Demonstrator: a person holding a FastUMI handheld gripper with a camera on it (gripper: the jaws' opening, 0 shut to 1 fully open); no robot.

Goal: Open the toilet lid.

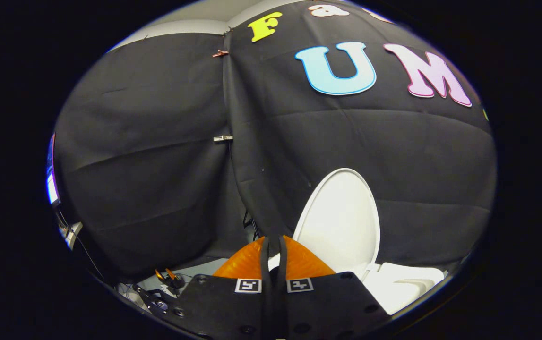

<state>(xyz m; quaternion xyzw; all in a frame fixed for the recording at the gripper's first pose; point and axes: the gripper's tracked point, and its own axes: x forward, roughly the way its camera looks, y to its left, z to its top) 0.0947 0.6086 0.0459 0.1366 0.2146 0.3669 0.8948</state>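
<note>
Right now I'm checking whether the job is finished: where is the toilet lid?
In the gripper view the toilet lid stands raised, near upright against the black cloth wall, just beyond and slightly right of the closed gripper, above the white toilet body.

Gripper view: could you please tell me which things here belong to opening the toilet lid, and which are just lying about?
Job:
- toilet lid, upright against the cloth wall
- toilet tank, beside the lid
- gripper, fingers together, nothing between them

Lying about:
- clips on the cloth wall
- cables on the floor
</note>
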